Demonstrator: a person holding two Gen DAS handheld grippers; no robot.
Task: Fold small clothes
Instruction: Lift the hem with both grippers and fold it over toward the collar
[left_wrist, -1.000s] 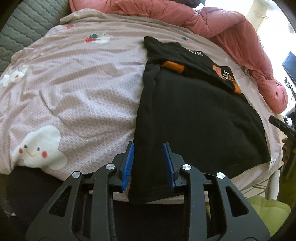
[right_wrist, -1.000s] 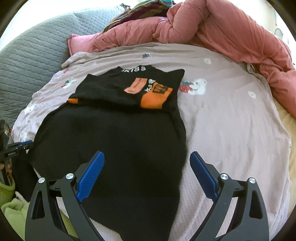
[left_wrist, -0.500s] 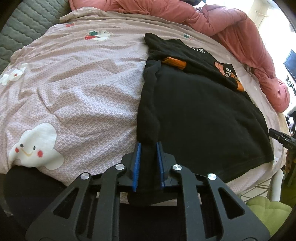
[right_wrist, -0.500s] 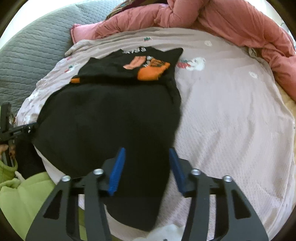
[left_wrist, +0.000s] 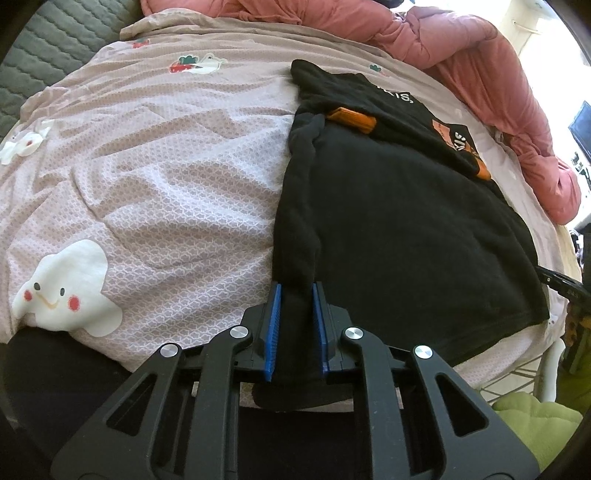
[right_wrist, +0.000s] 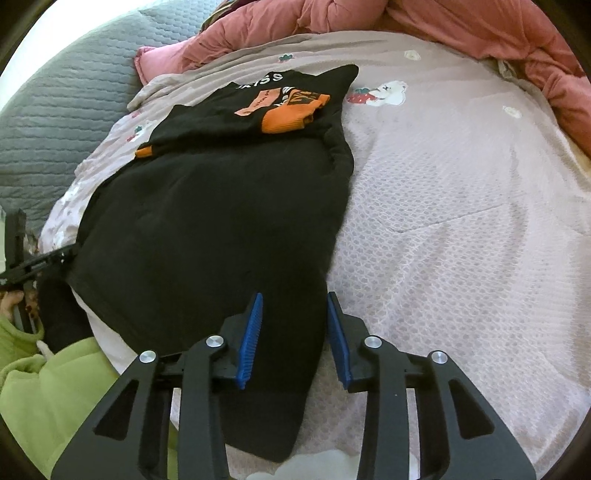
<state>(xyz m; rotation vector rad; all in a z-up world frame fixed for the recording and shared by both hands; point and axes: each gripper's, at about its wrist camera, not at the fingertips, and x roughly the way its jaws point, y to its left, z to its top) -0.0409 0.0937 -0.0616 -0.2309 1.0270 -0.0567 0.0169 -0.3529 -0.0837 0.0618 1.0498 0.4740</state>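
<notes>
Both grippers: left gripper (left_wrist: 295, 328) pinching black garment (left_wrist: 399, 221); right gripper (right_wrist: 293, 338) wider

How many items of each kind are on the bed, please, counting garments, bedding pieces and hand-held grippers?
Black garment with orange cuffs: 1
Bedding, pink patterned sheet and coral-pink quilted duvet: 2
Hand-held grippers, left and right: 2
Total: 5
</notes>
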